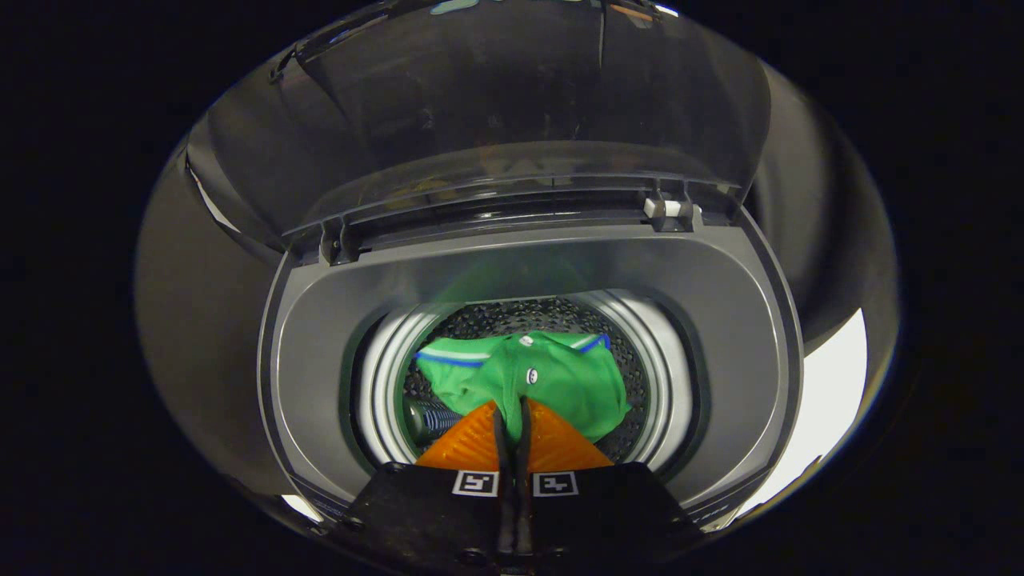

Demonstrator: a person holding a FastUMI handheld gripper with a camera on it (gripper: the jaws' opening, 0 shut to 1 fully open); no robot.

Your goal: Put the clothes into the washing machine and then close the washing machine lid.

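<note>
- Gripper [512,416]: nearest item, pointing down into the open top of the machine. Both fingers drawn close together, a thin fold of green cloth pinched in the narrow slit between them; both appear to press on it.
- Fingertips [472,440]: sit over the near edge of the drum opening, overlapping the lower part of the garment.
- Green garment [552,376]: shirt-like piece with a collar or hem trimmed in white and blue, plus at least one small pale button. Lies bunched inside the drum, spread from the fingers toward the far drum wall, its near end rising into the fingers.
- Drum [384,376]: round, with a pale ribbed ring at its mouth and a dark perforated wall behind the cloth.
- Dark ribbed part [432,418]: low in the drum, just left of the fingers, partly under the garment; what it is cannot be told.
- Washing machine [320,360]: top-loading, grey deck surrounding the drum mouth.
- Lid [496,120]: dark, see-through, raised and standing open beyond the drum, hinged along the far edge of the deck.
- White hinge clip [666,208]: at the far right of that hinge line.
</note>
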